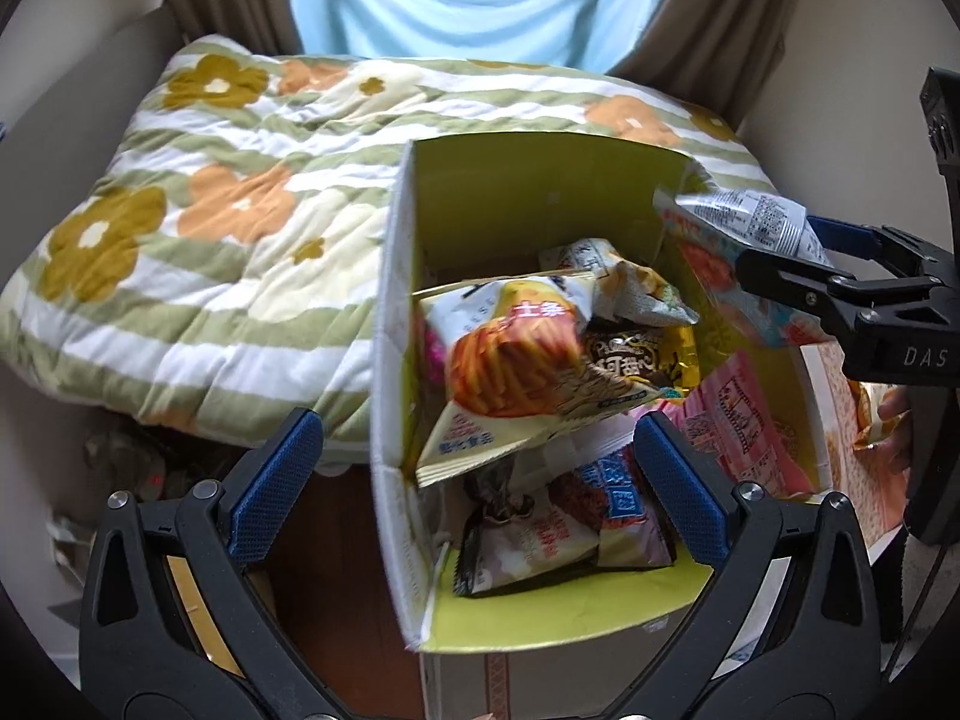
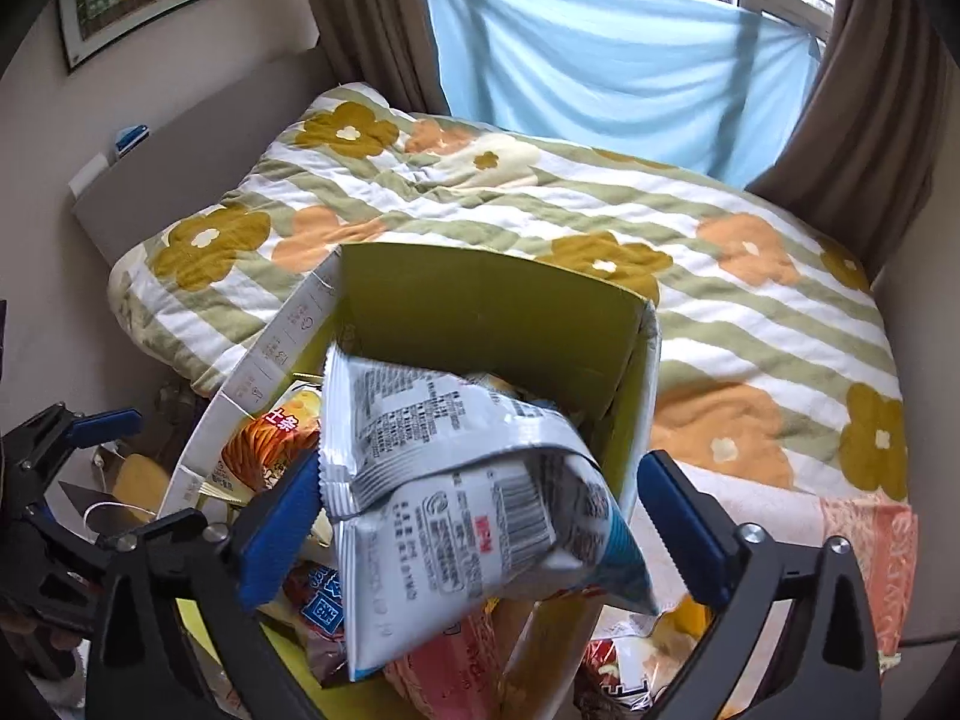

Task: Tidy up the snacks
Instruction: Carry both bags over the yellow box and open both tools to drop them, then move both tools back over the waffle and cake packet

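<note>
A cardboard box with a yellow-green inside [image 1: 516,192] [image 2: 480,306] holds several snack bags, among them an orange fries bag [image 1: 510,354] and a brown chocolate bag [image 1: 630,360]. My left gripper [image 1: 474,480] is open and empty just above the box's near end. My right gripper [image 2: 480,516] has its jaws wide apart, with a silver-white snack bag [image 2: 474,516] [image 1: 750,222] between them over the box's rim. The bag touches the left finger [image 2: 282,516]; the right finger [image 2: 684,516] stands apart from it. The right gripper also shows at the right of the left wrist view [image 1: 798,270].
The box stands against a bed with a flowered, green-striped quilt [image 1: 210,210] [image 2: 720,300]. More snack bags [image 2: 624,666] lie outside the box at the right. A pink patterned flap [image 1: 750,420] lines the box's right side. Curtains [image 2: 600,60] hang behind the bed.
</note>
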`<state>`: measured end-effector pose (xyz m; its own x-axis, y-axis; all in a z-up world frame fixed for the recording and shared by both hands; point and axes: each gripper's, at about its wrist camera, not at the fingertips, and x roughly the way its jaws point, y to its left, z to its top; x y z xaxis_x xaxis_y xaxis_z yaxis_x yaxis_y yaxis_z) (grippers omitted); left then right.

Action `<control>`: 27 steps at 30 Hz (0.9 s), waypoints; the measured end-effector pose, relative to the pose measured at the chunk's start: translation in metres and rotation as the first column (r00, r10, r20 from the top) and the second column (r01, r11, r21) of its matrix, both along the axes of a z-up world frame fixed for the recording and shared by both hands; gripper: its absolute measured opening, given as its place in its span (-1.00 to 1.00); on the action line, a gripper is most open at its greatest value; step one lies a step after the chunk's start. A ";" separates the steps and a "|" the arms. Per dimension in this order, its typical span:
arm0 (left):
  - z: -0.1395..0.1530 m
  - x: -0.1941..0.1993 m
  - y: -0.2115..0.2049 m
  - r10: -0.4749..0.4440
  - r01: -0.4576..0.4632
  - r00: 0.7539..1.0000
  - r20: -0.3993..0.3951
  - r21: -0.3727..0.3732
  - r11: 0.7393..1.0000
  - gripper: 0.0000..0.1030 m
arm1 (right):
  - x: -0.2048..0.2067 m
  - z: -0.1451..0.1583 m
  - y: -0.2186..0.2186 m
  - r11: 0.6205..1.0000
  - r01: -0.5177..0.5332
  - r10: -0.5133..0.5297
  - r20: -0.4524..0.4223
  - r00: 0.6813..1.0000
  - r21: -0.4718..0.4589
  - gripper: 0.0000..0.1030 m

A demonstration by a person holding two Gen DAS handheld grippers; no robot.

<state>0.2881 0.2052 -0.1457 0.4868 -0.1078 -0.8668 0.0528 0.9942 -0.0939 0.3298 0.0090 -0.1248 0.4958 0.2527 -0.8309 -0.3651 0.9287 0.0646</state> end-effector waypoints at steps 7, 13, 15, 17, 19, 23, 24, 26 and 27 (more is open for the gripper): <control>0.007 -0.014 0.010 0.041 -0.041 0.999 0.011 -0.005 0.999 0.99 | -0.013 0.004 0.001 0.999 -0.018 0.016 0.030 0.999 0.050 0.98; 0.015 -0.021 0.010 0.033 -0.033 0.999 0.038 -0.004 0.999 0.99 | -0.023 0.014 0.000 0.999 -0.015 0.012 0.067 0.998 0.041 0.98; 0.018 -0.023 0.008 0.026 -0.026 0.999 0.044 0.001 1.000 0.99 | -0.029 0.020 -0.001 0.999 -0.007 0.004 0.087 0.996 0.034 0.98; 0.021 -0.026 0.008 0.018 -0.018 0.999 0.048 0.002 1.000 0.99 | -0.034 0.028 -0.006 0.999 0.012 -0.016 0.101 0.995 0.037 0.98; 0.026 -0.029 0.006 0.011 -0.011 0.998 0.056 -0.001 1.000 0.99 | -0.040 0.037 -0.014 0.998 0.040 -0.046 0.104 0.994 0.053 0.98; 0.034 -0.037 0.001 -0.026 0.027 0.996 0.084 -0.011 1.000 0.99 | -0.059 0.054 -0.032 0.993 0.106 -0.113 0.125 0.986 0.056 0.98; 0.035 -0.037 0.000 -0.034 0.035 0.996 0.085 -0.013 0.999 0.99 | -0.064 0.056 -0.037 0.991 0.121 -0.127 0.130 0.983 0.051 0.98; 0.036 -0.037 -0.006 -0.061 0.063 0.994 0.087 -0.020 0.998 0.99 | -0.075 0.062 -0.047 0.986 0.162 -0.166 0.140 0.976 0.036 0.98; 0.037 -0.037 -0.009 -0.072 0.074 0.994 0.088 -0.024 0.997 0.99 | -0.081 0.064 -0.054 0.982 0.185 -0.187 0.144 0.972 0.027 0.98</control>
<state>0.2508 0.1966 -0.1092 0.5502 -0.1686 -0.8178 0.1344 0.9845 -0.1125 0.2486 -0.0447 -0.0609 0.6502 0.1556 -0.7437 -0.1928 0.9806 0.0366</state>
